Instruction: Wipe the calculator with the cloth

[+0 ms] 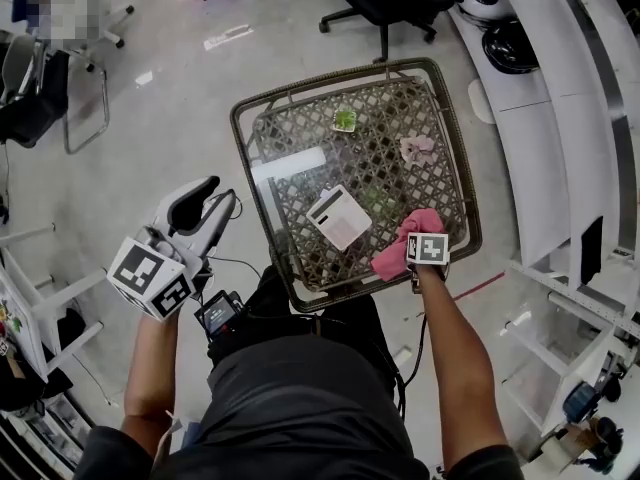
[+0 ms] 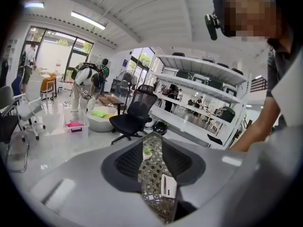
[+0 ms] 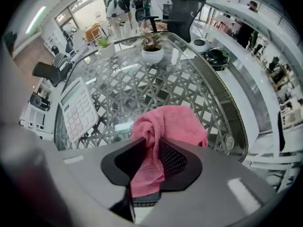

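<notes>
The right gripper (image 3: 151, 143) has its jaws closed on a pink towelling cloth (image 3: 166, 126), a fold of which runs up between the dark pads. The rest of the cloth bunches out in front of the jaws on the table top. In the head view this gripper (image 1: 421, 256) points straight down near the front right corner of the table. Its marker cube faces up, and the bare right forearm reaches forward to it from the lower right. The cloth (image 1: 403, 242) spreads out from under it towards the centre of the table.

The left gripper (image 1: 208, 211) is held clear of the table, over the floor off its left edge. It is tilted a little downward and aimed towards the table. The left forearm rises to it from the lower left. Its jaws (image 2: 158, 174) stand a narrow way apart with nothing gripped; only the table shows through the gap.

The flat white rectangular calculator (image 1: 339, 217) lies on the square dark wicker table with a glass top (image 1: 290, 128). It sits near the table's middle, just left of the cloth and apart from it, and neither gripper touches it. From the right gripper the calculator (image 3: 78, 109) lies off to the left.

A small green potted plant (image 1: 344, 120) and a pinkish plant in a white pot (image 1: 418, 148) stand towards the far side of the table.
</notes>
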